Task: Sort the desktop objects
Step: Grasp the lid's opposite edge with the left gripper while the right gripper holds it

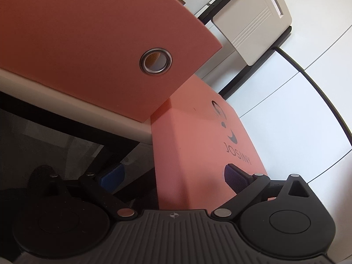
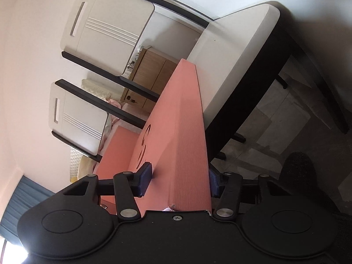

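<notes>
Both wrist views are rolled sideways and sit very close to the salmon-pink corrugated plastic file box (image 1: 198,145), which fills the middle of each. Left wrist camera looks along the box's printed face toward the white table (image 1: 297,121) and cream chair back (image 1: 248,24). Right wrist camera looks along its ribbed spine (image 2: 189,145). Shared: box, table edge, chair backs.

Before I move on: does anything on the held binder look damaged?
Yes. In the right wrist view, the pink binder has a small tear at its near edge, just in front of the right gripper clamping it.
</notes>
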The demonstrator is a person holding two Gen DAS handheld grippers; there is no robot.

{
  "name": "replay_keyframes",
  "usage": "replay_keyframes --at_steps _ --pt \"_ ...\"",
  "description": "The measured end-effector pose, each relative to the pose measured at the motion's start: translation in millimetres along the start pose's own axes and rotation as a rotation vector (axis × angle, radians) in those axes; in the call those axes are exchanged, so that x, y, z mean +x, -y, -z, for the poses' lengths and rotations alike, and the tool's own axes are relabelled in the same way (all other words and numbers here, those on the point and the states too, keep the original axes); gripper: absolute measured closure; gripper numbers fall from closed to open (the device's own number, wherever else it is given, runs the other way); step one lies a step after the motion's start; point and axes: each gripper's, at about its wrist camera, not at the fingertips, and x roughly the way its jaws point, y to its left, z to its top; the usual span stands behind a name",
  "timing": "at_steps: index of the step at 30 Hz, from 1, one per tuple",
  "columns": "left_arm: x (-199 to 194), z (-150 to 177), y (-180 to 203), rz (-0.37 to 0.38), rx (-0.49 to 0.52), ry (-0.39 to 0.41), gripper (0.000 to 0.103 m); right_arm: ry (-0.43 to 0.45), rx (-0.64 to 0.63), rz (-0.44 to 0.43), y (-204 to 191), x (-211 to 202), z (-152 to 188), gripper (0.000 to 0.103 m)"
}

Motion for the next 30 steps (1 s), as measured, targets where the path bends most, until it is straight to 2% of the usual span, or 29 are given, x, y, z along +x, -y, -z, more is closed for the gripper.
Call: replay_keyframes --at_steps 1,3,10,14,17,21,22,26,30 --pt "-1.0 1.5 -0.8 0.001 -0.01 0.001 0.004 0.006 -0.013 0.005 -1.5 0.4 -1.3 0.045" --pt "-4.0 4.5 -2.1 0.012 -0.025 0.009 0.004 0.006 -0.028 0.024 -3.3 2.7 -6.5 0.03" --pt "-2.1 6.7 -3.4 0.032 -0.033 0.006 0.004 -0.011 -0.096 0.038 -9.9 17.3 -27.0 0.03" --pt "3.1 5.7 -7.2 0.051 -0.062 -0.005 0.004 0.0 -0.073 0.052 -2.1 26.3 -40.0 0.03" --pt "5.2 6.2 -8.6 0.061 -0.061 -0.011 0.004 -0.031 -0.083 0.04 0.1 35.7 -46.0 0.031" --pt "7.1 7.4 -6.3 0.068 -0.035 -0.013 0.005 -0.051 -0.081 0.006 0.9 40.5 -47.8 0.045" --pt "6.9 8.2 -5.3 0.064 -0.022 -0.01 0.005 -0.059 -0.083 0.002 0.0 40.8 -47.1 0.044" --pt "4.0 11.3 0.9 0.072 0.024 -0.002 0.016 -0.086 -0.102 -0.005 -5.7 41.4 -42.0 0.045" --pt "-2.8 10.9 0.4 0.097 0.012 0.011 0.018 -0.059 -0.137 -0.022 -15.4 31.3 -36.8 0.047"
